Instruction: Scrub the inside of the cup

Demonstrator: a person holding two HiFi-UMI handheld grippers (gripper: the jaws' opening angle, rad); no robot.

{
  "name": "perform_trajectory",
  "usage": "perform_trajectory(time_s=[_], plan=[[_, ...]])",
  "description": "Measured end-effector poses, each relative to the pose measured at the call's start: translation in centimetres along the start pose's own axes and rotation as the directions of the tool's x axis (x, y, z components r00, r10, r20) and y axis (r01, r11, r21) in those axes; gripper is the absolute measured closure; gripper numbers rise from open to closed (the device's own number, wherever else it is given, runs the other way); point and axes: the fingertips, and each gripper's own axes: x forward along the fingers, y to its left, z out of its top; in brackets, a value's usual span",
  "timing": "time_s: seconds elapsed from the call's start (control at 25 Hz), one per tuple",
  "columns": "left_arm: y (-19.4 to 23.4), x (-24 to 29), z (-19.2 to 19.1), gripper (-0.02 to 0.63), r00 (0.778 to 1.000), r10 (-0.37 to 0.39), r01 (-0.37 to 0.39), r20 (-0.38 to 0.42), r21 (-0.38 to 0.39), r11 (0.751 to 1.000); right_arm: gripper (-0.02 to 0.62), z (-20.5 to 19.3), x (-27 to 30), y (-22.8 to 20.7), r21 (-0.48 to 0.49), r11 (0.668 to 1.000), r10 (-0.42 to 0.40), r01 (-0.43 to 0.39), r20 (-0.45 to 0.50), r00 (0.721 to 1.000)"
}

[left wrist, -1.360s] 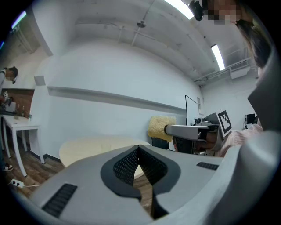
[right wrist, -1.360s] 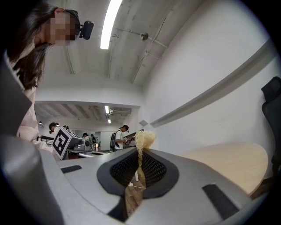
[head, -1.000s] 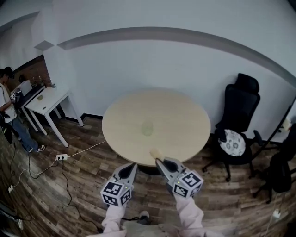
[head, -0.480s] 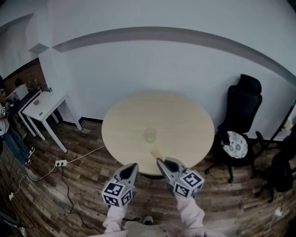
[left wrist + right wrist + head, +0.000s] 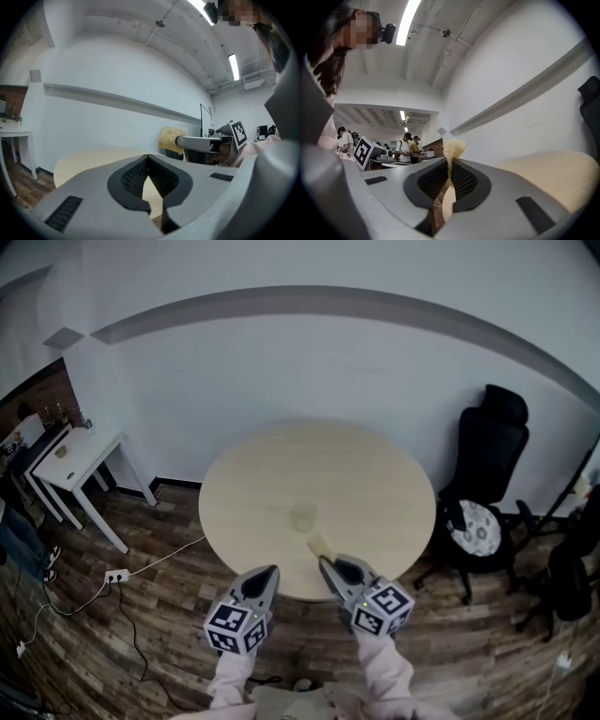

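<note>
A small translucent cup (image 5: pixel 303 515) stands near the middle of the round beige table (image 5: pixel 375 484). My right gripper (image 5: pixel 323 561) is shut on a yellow sponge (image 5: pixel 320 544), which sticks out past its tips over the table's near edge, just short of the cup. In the right gripper view the sponge (image 5: pixel 453 149) is pinched between the jaws of my right gripper (image 5: pixel 450 164). My left gripper (image 5: pixel 270 572) hovers at the table's near edge, shut with nothing in it (image 5: pixel 148 157). Its view shows the sponge (image 5: pixel 172 139) to the right. The cup is hidden in both gripper views.
A black office chair (image 5: pixel 487 465) with a patterned cushion stands right of the table, and a second dark chair (image 5: pixel 567 582) sits at the right edge. At the left is a white side table (image 5: pixel 80 451). A power strip (image 5: pixel 117 575) and cables lie on the wooden floor.
Both grippers have moved forward to the table's near edge, and the sponge now reaches over the tabletop. The person at the far left has slid almost out of view.
</note>
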Motion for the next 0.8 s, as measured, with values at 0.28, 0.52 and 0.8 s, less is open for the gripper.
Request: perform_trajectory(time_s=[0.28,0.52,0.8], plan=[[1.0,1.9,-0.2,0.611,0.999,-0.031,0.030,-0.011,-0.004,1.000,0.568,-0.4,1.0,-1.6,0.000,0.999,-0.032,0.032,-0.012,0.999],[2.0,4.1,-0.3,0.611,0.999,-0.035,0.035,-0.016,-0.017,0.999,0.568,-0.4,1.8,-4.3,0.005,0.999,-0.050,0.050,-0.018,0.999],[4.2,7.5,0.1,0.611,0.999,-0.019,0.019,-0.027,-0.012,1.000,0.568,0.0,4.9,-7.6,0.012,1.000,-0.025,0.025,-0.032,0.999]])
